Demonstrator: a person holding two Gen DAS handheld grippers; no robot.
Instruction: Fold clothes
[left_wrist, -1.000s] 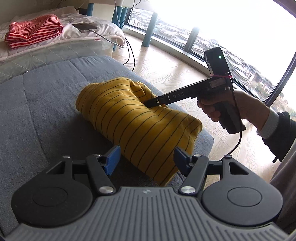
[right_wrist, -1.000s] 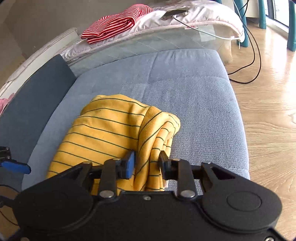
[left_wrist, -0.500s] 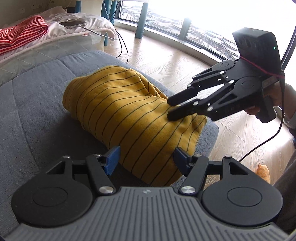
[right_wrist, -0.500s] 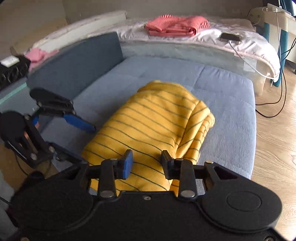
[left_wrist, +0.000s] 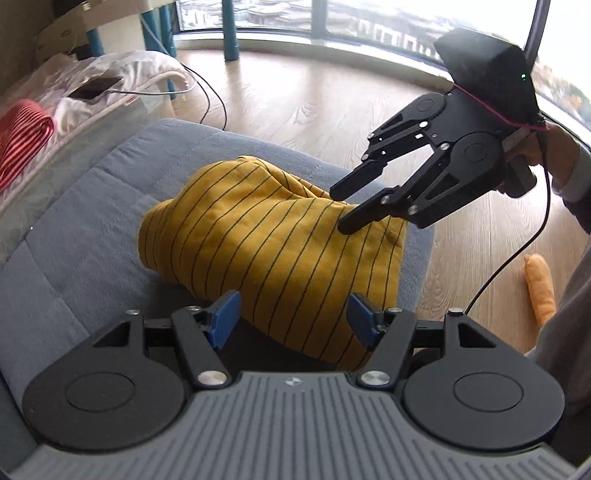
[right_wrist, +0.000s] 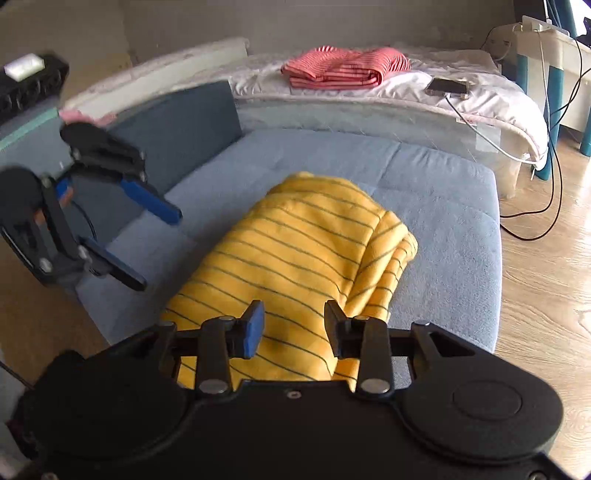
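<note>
Left gripper (left_wrist: 291, 319) jaws wide apart, right gripper (right_wrist: 293, 325) jaws parted, both empty over folded yellow shirt (left_wrist: 273, 236)

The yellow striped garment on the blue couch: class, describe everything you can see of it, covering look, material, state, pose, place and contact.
The yellow striped garment is mustard yellow with thin dark stripes, seemingly soft knit fabric. It is folded into a thick, slightly lumpy bundle, with layered edges showing along one side. It lies on the blue couch, near the seat's front edge by the wooden floor. The left gripper and right gripper are both open and grip nothing; whether the right one's fingertips touch the cloth cannot be told.
</note>
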